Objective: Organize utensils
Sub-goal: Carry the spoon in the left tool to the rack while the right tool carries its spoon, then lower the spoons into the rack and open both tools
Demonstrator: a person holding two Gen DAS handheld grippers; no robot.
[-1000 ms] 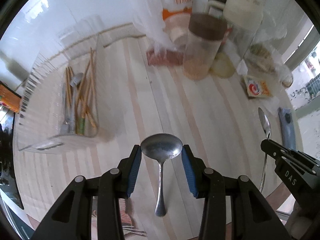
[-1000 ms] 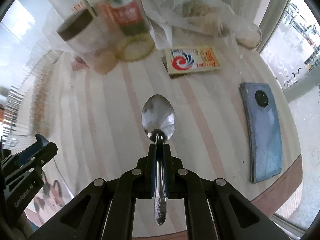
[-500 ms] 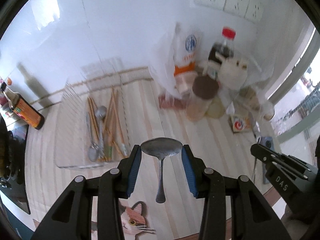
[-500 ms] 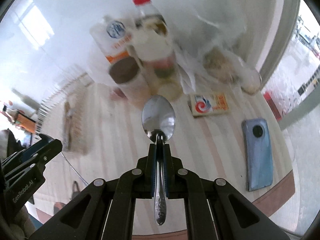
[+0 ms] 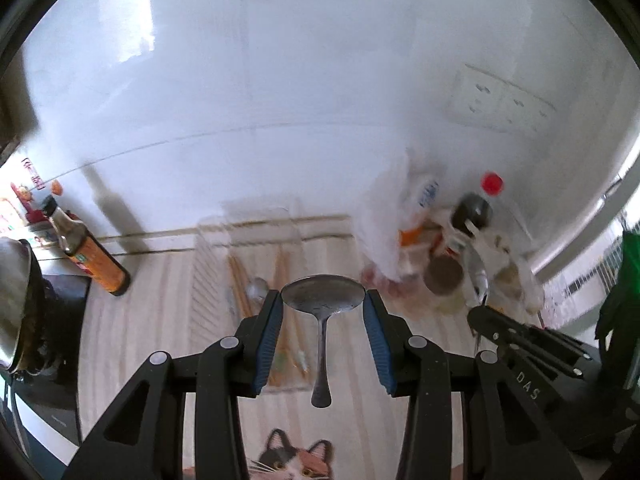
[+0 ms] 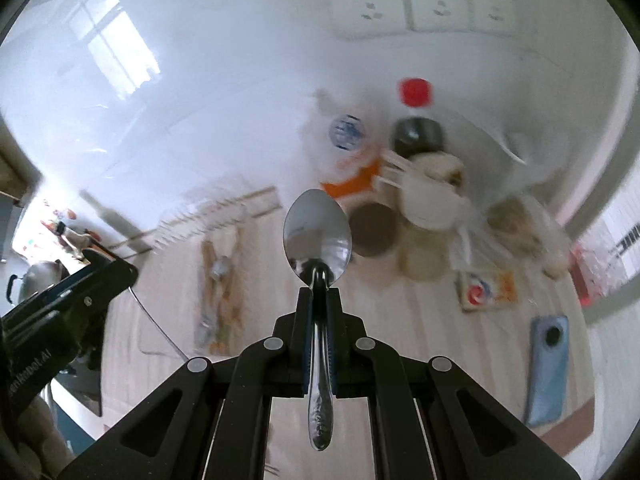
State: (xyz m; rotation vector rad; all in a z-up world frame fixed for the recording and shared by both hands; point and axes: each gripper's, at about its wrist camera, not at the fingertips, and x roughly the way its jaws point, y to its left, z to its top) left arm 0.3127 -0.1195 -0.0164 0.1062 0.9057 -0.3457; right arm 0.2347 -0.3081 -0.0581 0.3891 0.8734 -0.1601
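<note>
My left gripper point(image 5: 323, 304) is shut on the bowl of a round metal spoon point(image 5: 322, 300), its handle hanging down toward the camera. My right gripper point(image 6: 319, 292) is shut on the neck of a second, oval metal spoon point(image 6: 317, 232), bowl pointing forward. Both are held high above the wooden counter. A clear ribbed utensil tray point(image 5: 208, 280) lies below, holding chopsticks point(image 5: 238, 284) and a spoon point(image 5: 257, 287); it also shows blurred in the right wrist view point(image 6: 218, 292). The right gripper's body shows in the left wrist view point(image 5: 516, 344).
Bottles, a brown-lidded jar point(image 6: 374, 230) and plastic bags crowd the back right by the wall. A sauce bottle point(image 5: 90, 256) and a pot point(image 5: 14, 300) stand at left. A blue phone point(image 6: 548, 364) and a yellow packet point(image 6: 488, 292) lie at right. A cat-print mat point(image 5: 296, 460) lies near.
Both grippers have risen well above the counter and tilted up toward the wall, each keeping its spoon. The tray and jars now look smaller and farther below.
</note>
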